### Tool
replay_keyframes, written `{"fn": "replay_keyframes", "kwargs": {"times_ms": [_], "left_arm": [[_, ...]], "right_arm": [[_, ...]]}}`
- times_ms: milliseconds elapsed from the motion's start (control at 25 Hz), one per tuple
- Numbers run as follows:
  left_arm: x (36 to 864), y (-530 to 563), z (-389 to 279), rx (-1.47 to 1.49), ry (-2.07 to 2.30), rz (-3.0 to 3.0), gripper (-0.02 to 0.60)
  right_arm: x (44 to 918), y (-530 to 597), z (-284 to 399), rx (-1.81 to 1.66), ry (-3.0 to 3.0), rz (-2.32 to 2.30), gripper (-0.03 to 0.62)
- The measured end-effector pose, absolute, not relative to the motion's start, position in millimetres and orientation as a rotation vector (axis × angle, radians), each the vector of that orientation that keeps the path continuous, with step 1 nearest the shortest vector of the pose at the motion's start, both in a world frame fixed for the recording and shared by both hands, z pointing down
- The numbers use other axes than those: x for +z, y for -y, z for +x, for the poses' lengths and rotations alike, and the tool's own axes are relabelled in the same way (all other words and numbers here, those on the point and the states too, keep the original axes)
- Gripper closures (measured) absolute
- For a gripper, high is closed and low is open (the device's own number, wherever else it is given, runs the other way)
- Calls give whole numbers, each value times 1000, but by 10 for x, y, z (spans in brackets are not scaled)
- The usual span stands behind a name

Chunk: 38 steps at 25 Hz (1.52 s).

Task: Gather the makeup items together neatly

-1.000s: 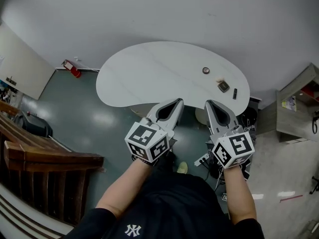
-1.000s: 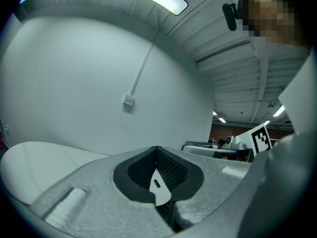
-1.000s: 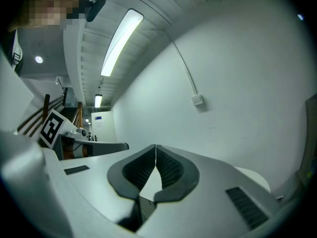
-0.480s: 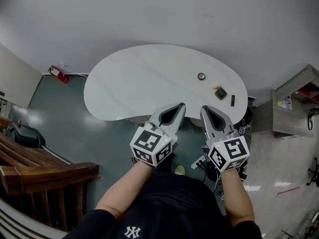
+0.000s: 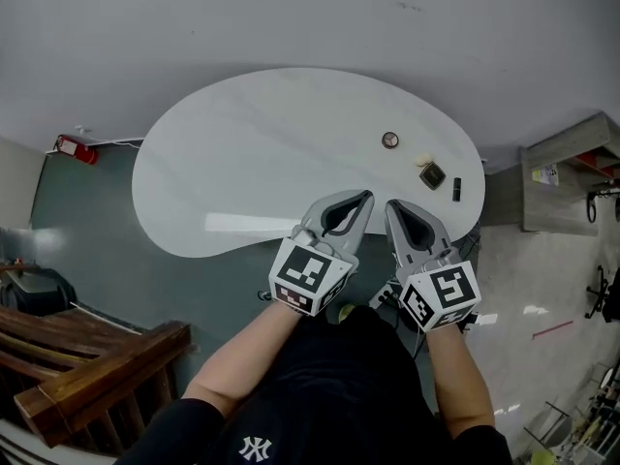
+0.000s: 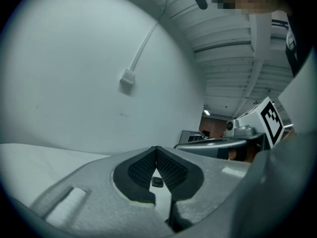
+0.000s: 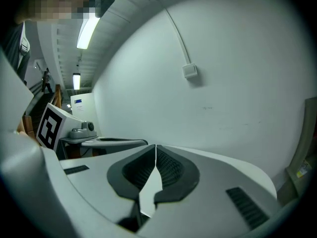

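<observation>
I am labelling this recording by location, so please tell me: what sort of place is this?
Probably a workshop or lab room, not a home: a white curved table on a glossy grey floor, a red fire extinguisher by the wall, and overhead strip lights.

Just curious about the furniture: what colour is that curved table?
White; the table shows best in the head view.
</observation>
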<state>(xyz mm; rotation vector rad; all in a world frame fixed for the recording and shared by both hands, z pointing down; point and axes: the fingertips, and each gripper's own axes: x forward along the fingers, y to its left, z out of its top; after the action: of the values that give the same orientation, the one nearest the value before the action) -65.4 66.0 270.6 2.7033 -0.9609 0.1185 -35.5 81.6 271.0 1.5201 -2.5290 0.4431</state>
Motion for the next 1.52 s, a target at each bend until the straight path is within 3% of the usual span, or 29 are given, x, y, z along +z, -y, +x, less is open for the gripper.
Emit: {"fn": "replay_keyframes", "kwargs": {"times_ms": [320, 560, 960, 1520], "left_arm": [[2959, -399, -437, 169, 816, 2711, 572], [3244, -205, -85, 231, 758, 2702, 572], [3607, 89, 721, 280, 738, 2683, 572], [4320, 325, 1368, 427, 816, 2616, 572]], "right_arm": [[2959, -556, -255, 480, 2430, 1570, 577], [3284, -413, 227, 543, 2369, 1594, 572], [3646, -128, 900, 495, 2344, 1496, 515], [4650, 91, 1709, 430, 2262, 1251, 374]]}}
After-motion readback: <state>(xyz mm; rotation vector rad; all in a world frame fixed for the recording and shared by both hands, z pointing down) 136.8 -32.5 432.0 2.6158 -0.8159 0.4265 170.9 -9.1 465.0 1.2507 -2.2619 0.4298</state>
